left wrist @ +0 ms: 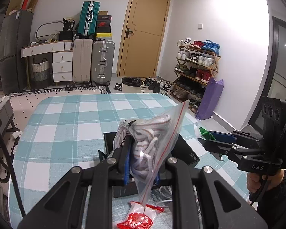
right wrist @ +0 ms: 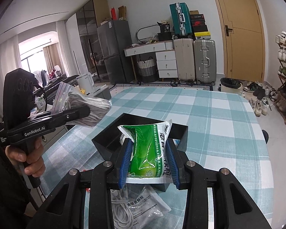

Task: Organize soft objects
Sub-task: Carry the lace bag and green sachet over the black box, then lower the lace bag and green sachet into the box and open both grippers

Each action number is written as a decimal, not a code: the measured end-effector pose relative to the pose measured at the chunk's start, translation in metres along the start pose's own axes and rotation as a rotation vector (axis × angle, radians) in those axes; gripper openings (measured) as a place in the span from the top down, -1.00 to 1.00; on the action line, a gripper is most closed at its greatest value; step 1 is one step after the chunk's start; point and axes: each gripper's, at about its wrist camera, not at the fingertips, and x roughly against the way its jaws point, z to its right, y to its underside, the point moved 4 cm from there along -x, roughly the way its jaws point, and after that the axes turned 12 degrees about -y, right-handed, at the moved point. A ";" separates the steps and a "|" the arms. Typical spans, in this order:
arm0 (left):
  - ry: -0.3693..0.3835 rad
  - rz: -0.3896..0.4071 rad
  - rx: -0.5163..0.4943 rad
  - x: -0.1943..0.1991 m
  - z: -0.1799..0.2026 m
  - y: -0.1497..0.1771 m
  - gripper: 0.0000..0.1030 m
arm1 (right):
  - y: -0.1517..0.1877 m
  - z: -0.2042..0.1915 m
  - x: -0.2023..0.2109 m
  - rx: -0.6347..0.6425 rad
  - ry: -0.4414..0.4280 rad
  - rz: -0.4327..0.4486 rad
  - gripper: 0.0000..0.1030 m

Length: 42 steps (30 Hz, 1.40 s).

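Observation:
My left gripper (left wrist: 143, 164) is shut on a clear zip bag of striped laces (left wrist: 152, 139) and holds it above the black box (left wrist: 183, 150); it also shows at the left of the right wrist view (right wrist: 89, 105). My right gripper (right wrist: 149, 158) is shut on a green and white medicine pouch (right wrist: 148, 152), held over the black box (right wrist: 112, 133). In the left wrist view the right gripper (left wrist: 206, 135) comes in from the right with the green pouch (left wrist: 205, 132) at its tips.
The box stands on a teal checked tablecloth (left wrist: 66, 133). A red and white packet (left wrist: 141, 217) lies near the front edge. A white pouch (right wrist: 148, 204) and a white cable (right wrist: 120, 210) lie under my right gripper. Suitcases, a desk and a shoe rack stand behind.

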 end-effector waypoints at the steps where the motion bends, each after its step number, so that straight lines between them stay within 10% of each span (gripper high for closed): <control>1: -0.003 -0.002 -0.004 -0.002 0.001 0.000 0.67 | -0.002 0.000 -0.002 0.002 -0.001 -0.003 0.29; 38: -0.122 -0.143 -0.161 -0.080 0.021 0.020 0.61 | -0.004 0.027 -0.103 0.051 0.045 -0.162 0.28; 40: -0.111 -0.164 -0.144 -0.081 0.019 0.021 0.54 | -0.002 0.028 -0.104 0.051 0.061 -0.166 0.08; 42: -0.095 -0.167 -0.133 -0.076 0.017 0.021 0.06 | -0.003 0.027 -0.097 0.060 0.068 -0.143 0.00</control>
